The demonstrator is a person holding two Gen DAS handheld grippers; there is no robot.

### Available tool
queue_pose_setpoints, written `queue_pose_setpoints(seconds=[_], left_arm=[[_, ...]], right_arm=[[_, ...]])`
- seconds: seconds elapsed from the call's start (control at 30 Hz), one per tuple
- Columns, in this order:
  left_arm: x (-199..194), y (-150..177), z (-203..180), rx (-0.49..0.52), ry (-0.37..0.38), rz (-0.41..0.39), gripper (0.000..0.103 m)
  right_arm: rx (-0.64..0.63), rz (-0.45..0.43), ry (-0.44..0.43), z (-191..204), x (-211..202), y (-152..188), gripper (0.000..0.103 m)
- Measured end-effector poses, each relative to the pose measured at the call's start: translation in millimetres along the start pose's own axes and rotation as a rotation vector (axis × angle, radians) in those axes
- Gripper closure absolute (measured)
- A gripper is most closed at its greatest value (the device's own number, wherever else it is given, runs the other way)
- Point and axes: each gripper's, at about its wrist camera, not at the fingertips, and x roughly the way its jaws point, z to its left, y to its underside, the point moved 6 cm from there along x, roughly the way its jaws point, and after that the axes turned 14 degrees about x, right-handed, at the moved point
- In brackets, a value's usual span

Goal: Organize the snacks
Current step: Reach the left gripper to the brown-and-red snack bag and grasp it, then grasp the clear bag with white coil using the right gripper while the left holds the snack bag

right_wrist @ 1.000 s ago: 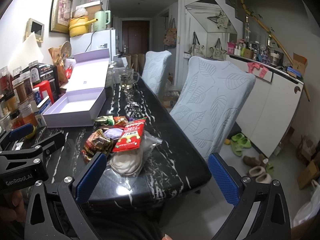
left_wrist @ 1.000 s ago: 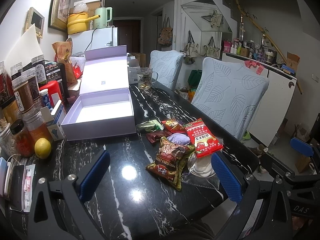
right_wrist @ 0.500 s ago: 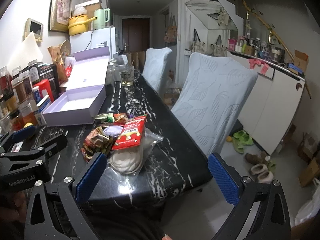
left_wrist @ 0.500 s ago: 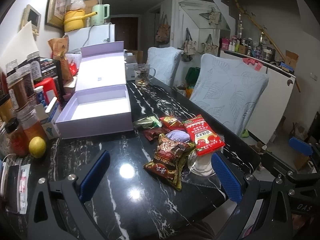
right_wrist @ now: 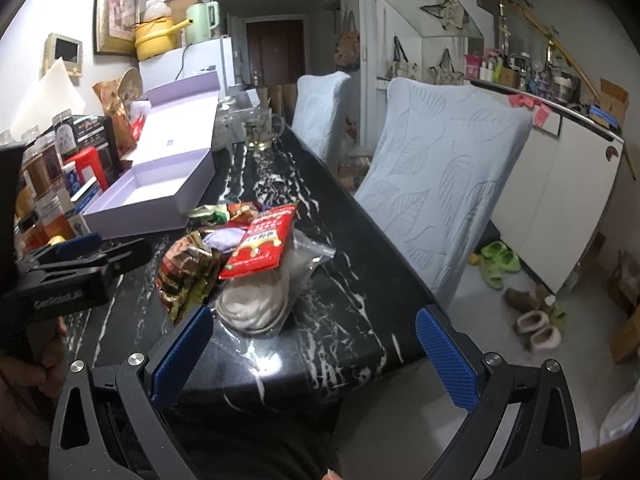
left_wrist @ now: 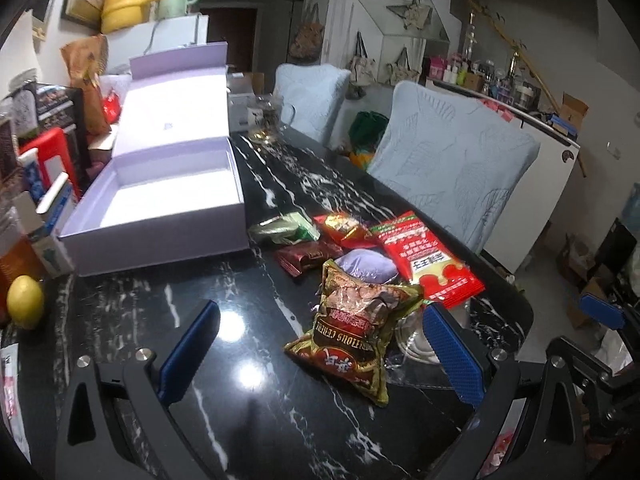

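1. left gripper [left_wrist: 320, 354]: jaws spread wide, holding nothing, poised low over the near part of the black marble table [left_wrist: 224, 396]. the brown-gold snack bag [left_wrist: 356, 332] lies between its blue pads [left_wrist: 188, 354], touched by neither.
2. right gripper [right_wrist: 316, 350]: likewise released and empty, hanging at the table's near right corner, one pad over the floor side.
3. brown-gold snack bag: crinkled foil, puffed, judged light and slippery; likely best pinched at a flat sealed edge, not across the airy middle, to spare the contents.
4. red flat packet [left_wrist: 426, 260]: thin, glossy, propped on the pile and leaning over the clear bag of pale round cakes [right_wrist: 256, 300]; probably lifts easily by a free corner.
5. clear bag of pale round cakes: soft film, floppy, contents seemingly crushable; sits near the table's right edge, so a shove could send it off.
6. small wrapped pieces: purple pouch [left_wrist: 366, 266], dark red wrapper [left_wrist: 306, 258], green-silver wrapper [left_wrist: 282, 232], red-gold wrapper [left_wrist: 344, 228]; light, slick, overlapping, awkward to single out.
7. lilac box [left_wrist: 160, 216]: lid open and upright behind, tray empty, stiff walls; stands just beyond and left of the pile, the likely destination.
8. room for moving: bare tabletop lies between the left gripper and the box; jars and cartons [left_wrist: 36, 208] and a lemon [left_wrist: 24, 302] crowd the left edge, a covered chair [left_wrist: 452, 168] stands close on the right.
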Motion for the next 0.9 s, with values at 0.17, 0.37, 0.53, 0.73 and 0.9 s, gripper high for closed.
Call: queue_pose_setpoints(seconds=[0.17,0.37,0.53,0.73,0.9], left_arm=[[20.8,3.3,-13.6,0.052,0.066,0.042,0.000],[44.4,8.0,-25.8,0.099,0.098,0.106,0.012],[56.8,16.2,-27.7,0.088,0.129,0.143,0.039],[43.1,16.3,-23.4,0.064,0.135,0.092,0.056],[20.6,12.9,-14.5,0.051,0.100,0.045,0.060]], right_arm=[[0.002,0.030,0.008,-2.4,11.8,4.7,0.000],[0.016,0.059,0.016,-7.5,23.0,8.4,0.000],[0.033,0.081,0.010,-12.9,29.2,10.7,0.000],[0.046,0.095,-0.013,-12.4,33.6,13.0,0.000],[0.051,0.114,-0.035,-6.1,40.9,13.9,0.000]])
